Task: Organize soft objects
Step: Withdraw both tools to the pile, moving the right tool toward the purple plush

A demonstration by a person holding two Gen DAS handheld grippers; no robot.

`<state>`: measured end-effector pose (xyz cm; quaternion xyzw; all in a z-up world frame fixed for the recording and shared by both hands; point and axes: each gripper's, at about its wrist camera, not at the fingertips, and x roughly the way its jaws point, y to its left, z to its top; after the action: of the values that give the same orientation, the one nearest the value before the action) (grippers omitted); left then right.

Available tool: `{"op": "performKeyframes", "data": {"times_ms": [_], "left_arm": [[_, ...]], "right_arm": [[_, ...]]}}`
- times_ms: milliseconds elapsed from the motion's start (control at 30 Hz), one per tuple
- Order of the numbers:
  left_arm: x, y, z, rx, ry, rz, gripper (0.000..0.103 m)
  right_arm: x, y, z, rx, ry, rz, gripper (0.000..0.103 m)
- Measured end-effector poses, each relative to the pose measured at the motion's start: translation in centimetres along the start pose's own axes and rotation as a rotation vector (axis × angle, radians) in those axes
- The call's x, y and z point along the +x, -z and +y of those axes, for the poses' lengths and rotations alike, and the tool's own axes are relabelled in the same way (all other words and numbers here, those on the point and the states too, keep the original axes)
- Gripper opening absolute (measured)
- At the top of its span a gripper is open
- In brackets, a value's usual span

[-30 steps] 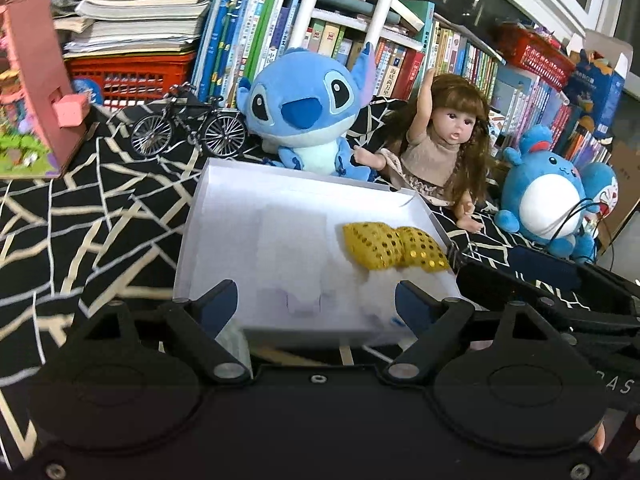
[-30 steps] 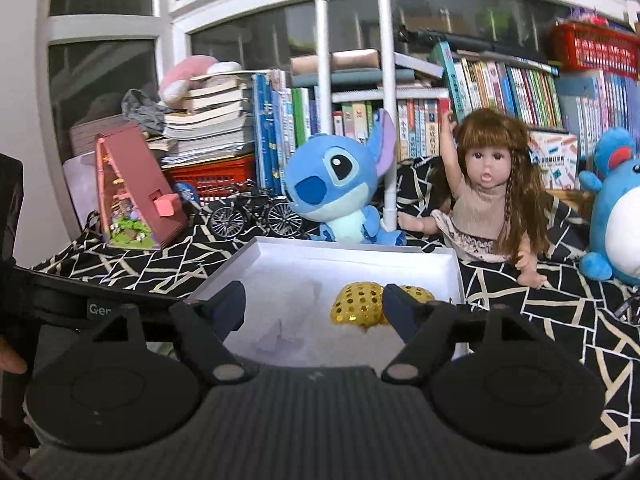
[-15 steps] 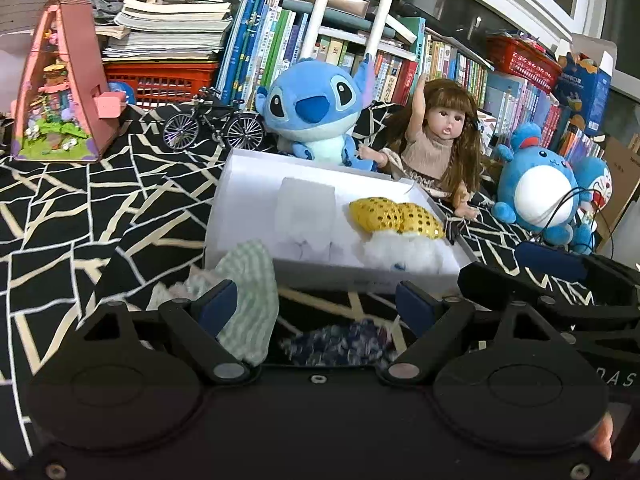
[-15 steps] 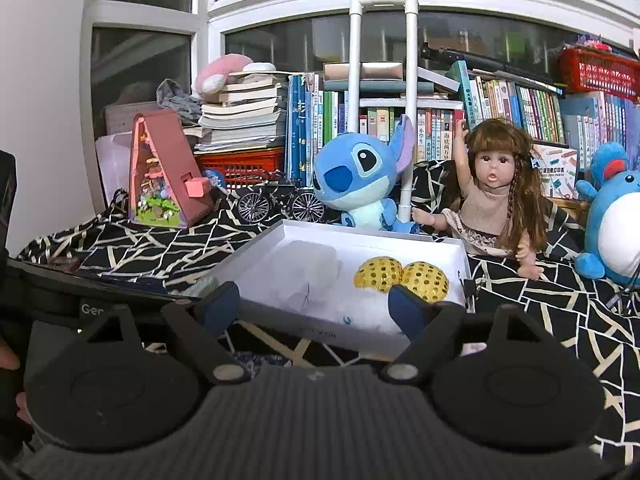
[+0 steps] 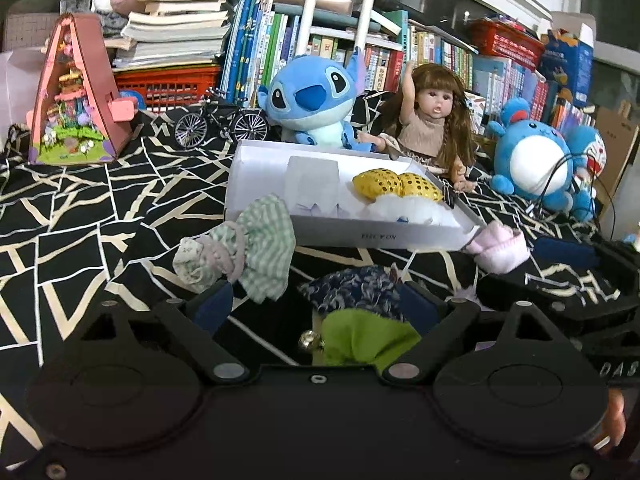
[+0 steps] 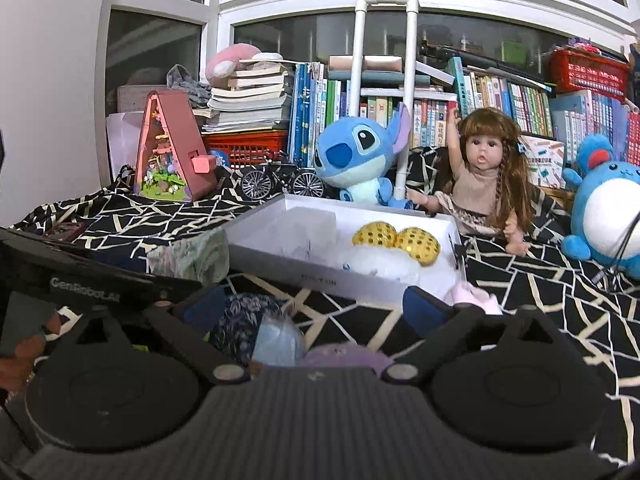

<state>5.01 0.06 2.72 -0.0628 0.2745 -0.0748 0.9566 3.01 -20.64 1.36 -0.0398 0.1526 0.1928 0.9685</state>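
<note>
Now picking next soft item for box [image 5: 336, 236], frame centre. Left gripper [image 5: 316, 308] spread, just opened wider, straddling floral cloth [image 5: 352, 292], not pinching. Right gripper [image 6: 316, 306] same, above purple plush [image 6: 344, 354]. Lower first, pinch mid-bundle, avoid snagging neighbours.

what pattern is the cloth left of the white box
Green and white checks on the cloth, clearest in the left wrist view.

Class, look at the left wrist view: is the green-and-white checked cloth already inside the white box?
No: the green-and-white checked cloth lies outside the white box, against its front corner.
</note>
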Motion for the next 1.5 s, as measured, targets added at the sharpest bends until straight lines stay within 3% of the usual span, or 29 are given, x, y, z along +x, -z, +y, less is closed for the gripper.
{"op": "performKeyframes", "data": {"times_ms": [667,1000,1267,1500], "left_arm": [[-3.5,4.8,-0.3,0.053,0.004,-0.044,0.094],[-4.4,6.3,-1.3,0.108,-0.004,-0.064,0.091],[-4.6,6.1,-1.2,0.051,0.093,-0.038,0.083],[-4.0,6.8,-1.9,0.086,0.074,-0.022,0.083]], "right_arm": [[-0.3,3.3,-1.5,0.056,0.109,0.041,0.103],[-0.1,4.0,-1.5,0.076,0.103,0.076,0.095],[-0.4,4.0,-1.3,0.082,0.164,0.046,0.086],[0.4,4.3,-0.9,0.084,0.141,0.078,0.086]]}}
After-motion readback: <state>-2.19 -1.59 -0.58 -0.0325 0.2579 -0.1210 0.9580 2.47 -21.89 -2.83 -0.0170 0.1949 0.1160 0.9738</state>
